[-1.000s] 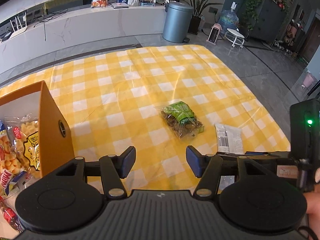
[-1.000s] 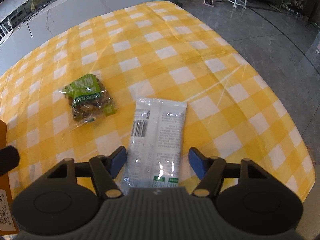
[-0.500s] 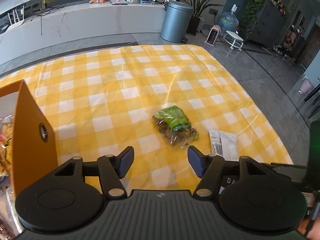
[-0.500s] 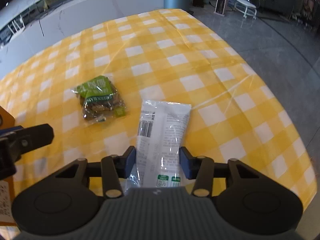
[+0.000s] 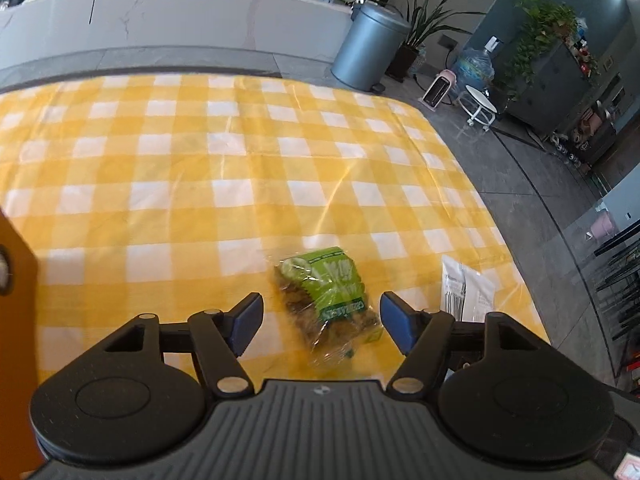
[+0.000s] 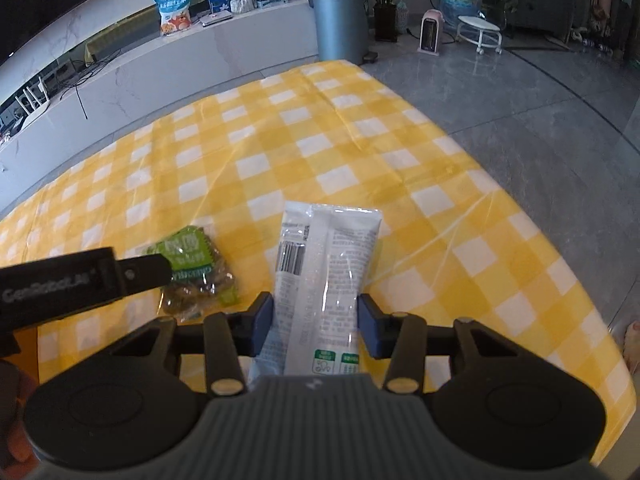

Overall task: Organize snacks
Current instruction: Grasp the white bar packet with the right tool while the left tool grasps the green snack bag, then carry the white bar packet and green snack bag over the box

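Note:
A green snack bag (image 5: 328, 292) with dark pieces inside lies on the yellow checked cloth (image 5: 200, 184). My left gripper (image 5: 322, 322) is open, its fingers on either side of the bag's near end. The bag also shows in the right wrist view (image 6: 196, 272), with the left gripper's finger (image 6: 80, 276) over its left side. My right gripper (image 6: 316, 320) is shut on a white snack packet (image 6: 320, 272) and holds it lifted above the cloth. The packet shows in the left wrist view (image 5: 466, 288) at the right.
An orange box (image 5: 16, 320) stands at the left edge of the left wrist view. The cloth's right edge drops to a grey floor (image 6: 520, 92). A grey bin (image 6: 340, 20) and a white counter (image 6: 160, 68) stand beyond the cloth.
My right gripper has closed on the white packet and raised it off the cloth. My left gripper has moved right, away from the orange box, and now straddles the green bag.

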### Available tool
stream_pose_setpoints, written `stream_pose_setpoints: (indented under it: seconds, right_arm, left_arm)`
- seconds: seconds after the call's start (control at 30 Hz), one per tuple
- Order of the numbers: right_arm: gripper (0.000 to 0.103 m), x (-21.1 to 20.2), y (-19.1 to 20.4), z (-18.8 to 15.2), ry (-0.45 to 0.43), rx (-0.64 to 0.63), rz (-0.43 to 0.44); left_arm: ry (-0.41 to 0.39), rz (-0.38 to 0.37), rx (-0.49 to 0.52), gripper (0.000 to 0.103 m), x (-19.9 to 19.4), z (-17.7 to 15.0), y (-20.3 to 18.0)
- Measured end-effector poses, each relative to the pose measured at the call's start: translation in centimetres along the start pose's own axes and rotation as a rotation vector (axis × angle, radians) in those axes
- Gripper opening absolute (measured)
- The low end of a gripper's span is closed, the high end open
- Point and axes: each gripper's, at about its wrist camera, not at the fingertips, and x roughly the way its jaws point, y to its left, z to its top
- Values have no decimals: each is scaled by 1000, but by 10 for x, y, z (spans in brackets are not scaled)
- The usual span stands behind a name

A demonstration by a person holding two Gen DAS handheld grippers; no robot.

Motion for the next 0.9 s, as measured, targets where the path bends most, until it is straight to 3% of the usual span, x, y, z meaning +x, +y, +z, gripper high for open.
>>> stream_pose_setpoints:
  seconds: [0.27, 0.37, 0.63, 0.9]
  right_arm:
    - [45, 12, -2, 3, 21, -19, -14]
    - [45, 12, -2, 4, 14, -12, -13]
    - [45, 16, 4, 1, 36, -50, -9]
    - [45, 17, 6, -1, 50, -63, 1]
  left_arm:
    - [-11, 80, 80, 73, 26, -4, -13]
    - [-26, 99, 127, 65, 27, -6, -19]
    - [-67, 79, 166, 43, 22, -6, -19]
    - [-117, 48, 161, 35, 7, -13, -23]
